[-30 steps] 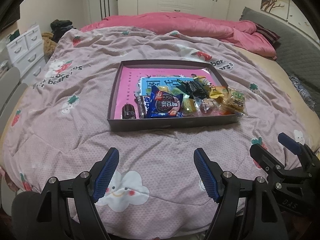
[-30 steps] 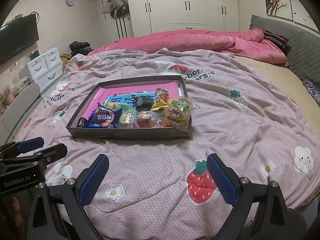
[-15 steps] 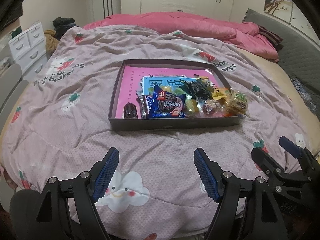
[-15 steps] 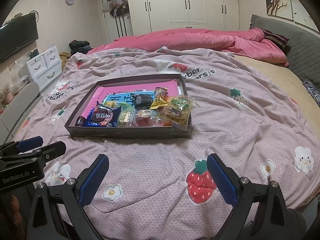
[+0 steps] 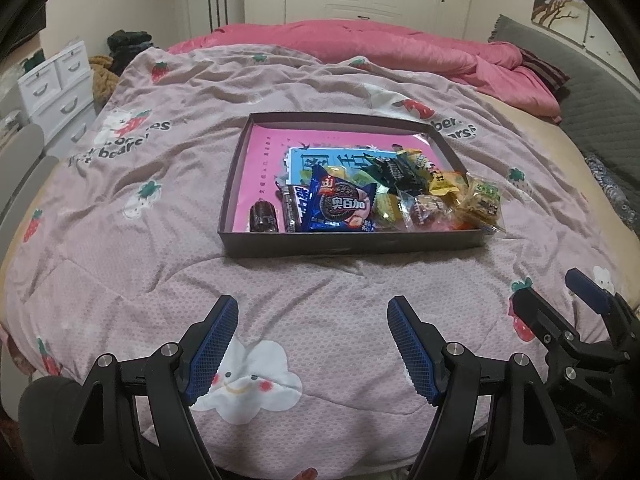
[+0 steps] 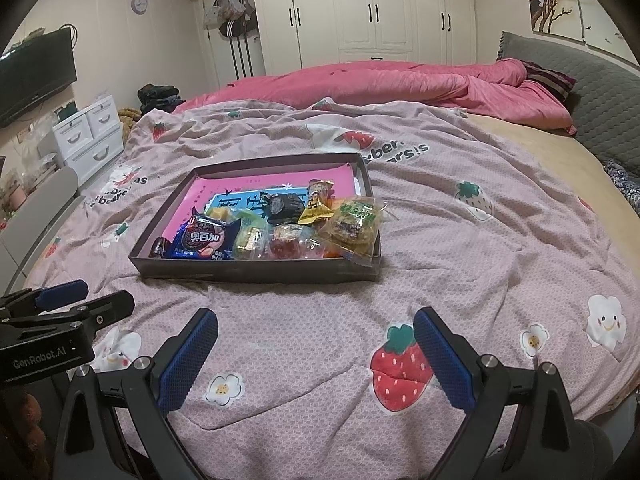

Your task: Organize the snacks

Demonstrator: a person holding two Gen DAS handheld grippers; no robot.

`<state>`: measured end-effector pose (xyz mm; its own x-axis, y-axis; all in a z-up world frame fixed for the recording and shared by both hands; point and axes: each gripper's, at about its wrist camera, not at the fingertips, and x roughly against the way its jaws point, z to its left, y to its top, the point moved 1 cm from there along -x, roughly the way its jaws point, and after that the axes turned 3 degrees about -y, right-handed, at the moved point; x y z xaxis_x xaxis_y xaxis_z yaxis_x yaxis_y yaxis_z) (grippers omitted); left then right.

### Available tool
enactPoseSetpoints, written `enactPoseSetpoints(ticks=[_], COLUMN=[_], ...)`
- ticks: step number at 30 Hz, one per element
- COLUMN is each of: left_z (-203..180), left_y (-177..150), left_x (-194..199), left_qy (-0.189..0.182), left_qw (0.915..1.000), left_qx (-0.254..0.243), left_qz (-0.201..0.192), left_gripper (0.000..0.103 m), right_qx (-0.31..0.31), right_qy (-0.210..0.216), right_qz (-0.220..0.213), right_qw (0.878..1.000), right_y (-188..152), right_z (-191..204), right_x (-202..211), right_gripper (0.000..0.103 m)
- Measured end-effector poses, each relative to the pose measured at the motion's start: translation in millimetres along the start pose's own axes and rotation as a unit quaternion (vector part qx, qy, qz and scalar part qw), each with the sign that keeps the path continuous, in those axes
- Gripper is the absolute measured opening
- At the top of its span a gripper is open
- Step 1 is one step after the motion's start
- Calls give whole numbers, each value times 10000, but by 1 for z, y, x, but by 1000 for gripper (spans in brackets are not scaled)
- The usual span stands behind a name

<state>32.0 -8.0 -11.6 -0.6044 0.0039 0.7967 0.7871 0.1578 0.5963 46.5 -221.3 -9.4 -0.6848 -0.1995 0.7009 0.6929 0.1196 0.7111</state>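
Pink-mauve cotton, printed with strawberries and little clouds, covers the near half of the bed: a quilt spread flat, with a brighter pink duvet bunched up behind it. In the middle of the quilt sits a shallow dark box, its floor lined pink. The snacks lie heaped along its near wall and towards its right end: a blue cookie packet about midway, a small dark wrapped sweet to its left, a black packet further back, a yellow packet beside that, and a clear bag of green-labelled biscuits leaning over the right corner of the rim.

Both tools hang over bare quilt, well short of the box. The left gripper has its blue pads spread wide with nothing between them. The right gripper is likewise gaping, only cloth showing between its fingers, and it has hold of nothing. The two sit side by side, each visible at the edge of the other's view.

White wardrobes line the far wall, and a white drawer unit stands to the left of the bed.
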Motion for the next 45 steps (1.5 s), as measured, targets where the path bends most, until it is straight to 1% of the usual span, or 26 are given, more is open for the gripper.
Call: enactPoseSetpoints(ticks=[7,14,27,36,41,43,45], left_z=[-1,1,3,8,16,20,27], left_y=[0,0,1,2,5,7,13], left_x=[-4,-8,-13,-21,-35,-38,-35], left_qy=[-111,-95,41,293,116,51,68], left_qw=[9999,9999,9999,9994,9993,9993,9994], left_qx=[-11,-15,11,85,271,316,350], left_qz=[24,70,133,160,249,179,-16], left_gripper=[78,78,78,78,79,79,80], right_qx=[-7,-16,-17,-26,-62,-103,-183], right_qy=[34,49,35,12,-61,-83,-110], right_qz=[26,77,72,90,89,100,79], right_qw=[10000,10000,10000,10000,9999,9999,9997], right_y=[1,1,0,0,1,2,4], right_z=[0,-1,-3,-7,-12,-15,-22], right_x=[-1,-5,-9,-12,-16,-19,-22], right_gripper=[99,99,99,100,100,100,100])
